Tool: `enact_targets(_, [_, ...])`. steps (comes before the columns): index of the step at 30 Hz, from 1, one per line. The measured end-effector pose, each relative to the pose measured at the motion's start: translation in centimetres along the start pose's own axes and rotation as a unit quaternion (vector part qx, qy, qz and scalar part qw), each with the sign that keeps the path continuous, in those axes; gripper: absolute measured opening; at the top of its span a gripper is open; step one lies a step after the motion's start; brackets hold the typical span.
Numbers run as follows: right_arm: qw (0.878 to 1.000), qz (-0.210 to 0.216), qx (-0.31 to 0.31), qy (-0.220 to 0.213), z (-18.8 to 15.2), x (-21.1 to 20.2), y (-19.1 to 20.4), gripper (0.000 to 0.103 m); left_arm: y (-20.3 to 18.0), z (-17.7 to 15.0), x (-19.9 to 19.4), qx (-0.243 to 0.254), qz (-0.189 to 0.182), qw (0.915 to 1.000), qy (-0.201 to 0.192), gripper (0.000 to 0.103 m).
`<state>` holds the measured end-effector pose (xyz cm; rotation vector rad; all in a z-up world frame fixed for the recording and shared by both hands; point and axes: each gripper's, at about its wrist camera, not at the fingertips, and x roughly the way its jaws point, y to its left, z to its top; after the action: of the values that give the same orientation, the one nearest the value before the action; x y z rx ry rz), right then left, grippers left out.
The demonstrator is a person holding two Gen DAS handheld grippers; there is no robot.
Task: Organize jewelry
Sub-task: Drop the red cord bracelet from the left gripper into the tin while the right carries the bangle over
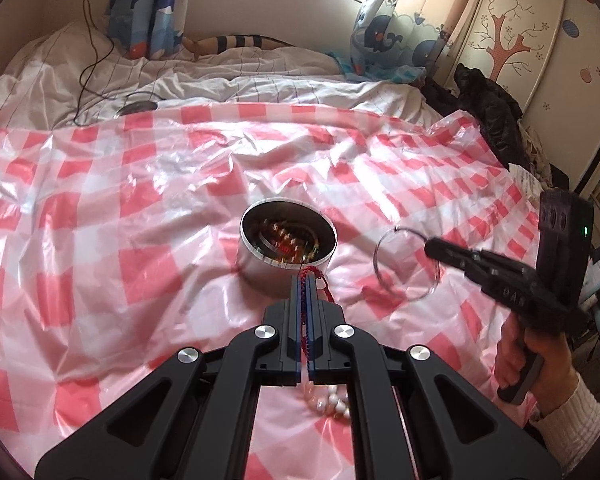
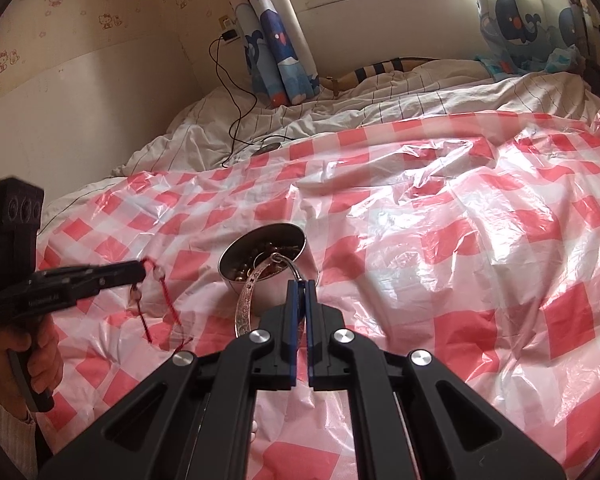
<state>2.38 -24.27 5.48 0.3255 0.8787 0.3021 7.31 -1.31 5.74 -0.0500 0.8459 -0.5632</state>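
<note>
Holding two pieces at once, both above the red-and-white checked plastic sheet [image 1: 100, 208] spread over the bed. My left gripper [image 1: 305, 280] has its blue-padded fingers [image 1: 298, 304] pressed together on a red braided cord bracelet [image 1: 320, 284]; cord runs between the pads and whitish beads [image 1: 332, 402] show below, behind the fingers. From the right cam the same cord [image 2: 168, 300] hangs off the left gripper [image 2: 142, 270] w/ loose ends trailing toward the sheet.

My right gripper [image 2: 300, 286] is closed too, pinching a silver bangle [image 2: 248, 292] by its thin wire side; engraved band curves down to the left, upper end over the rim of the metal tin [image 2: 260, 256]. In the left cam it reads as a thin ring [image 1: 406, 264] held off the sheet, just right of the tin [image 1: 286, 244].

Tin sits upright, mid-sheet, open top, w/ mixed jewelry inside; can't make out individual pieces. Black charging cable [image 2: 228, 120] lies on the white duvet [image 2: 380, 108] beyond.
</note>
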Motion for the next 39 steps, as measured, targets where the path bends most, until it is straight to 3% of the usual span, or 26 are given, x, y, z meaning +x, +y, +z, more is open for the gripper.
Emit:
enact_targets(7, [1.0,-0.001,0.008,-0.008,0.2,-0.3,-0.4,0.004,-1.0,4.1,2.2,-0.004,-0.023,0.9996,-0.019,0.002])
enact_targets(13, [1.0,0.0,0.014,-0.013,0.3,-0.6,-0.8,0.004,-0.7,5.5,5.0,-0.022,-0.027,0.9993,-0.014,0.002])
enact_targets(21, [1.0,0.001,0.013,-0.013,0.3,-0.7,-0.8,0.004,1.2,5.6,8.7,-0.046,0.003,0.9989,0.0,0.002])
enact_targets(27, [1.0,0.002,0.012,-0.009,0.2,-0.5,-0.7,0.004,1.9,5.6,10.4,-0.035,0.05,0.9981,0.011,0.002])
enact_targets(29, [1.0,0.002,0.011,-0.008,0.2,-0.4,-0.6,0.004,2.2,5.5,10.8,-0.039,0.045,0.998,0.023,0.002])
enact_targets(32, [1.0,0.002,0.012,-0.005,0.1,-0.2,-0.7,0.004,1.6,4.6,12.3,-0.013,0.036,0.9962,0.078,0.002])
enact_targets(34, [1.0,0.001,0.011,-0.004,0.0,-0.2,-0.6,0.005,0.8,3.8,13.2,0.017,0.052,0.9922,0.112,0.003])
enact_targets(37, [1.0,-0.001,0.01,-0.004,0.0,-0.2,-0.7,0.005,0.2,3.0,12.7,0.037,0.061,0.9907,0.116,0.013])
enact_targets(39, [1.0,-0.004,0.008,-0.006,0.2,0.0,-0.7,0.005,0.2,3.0,11.4,0.033,0.061,0.9922,0.103,0.031])
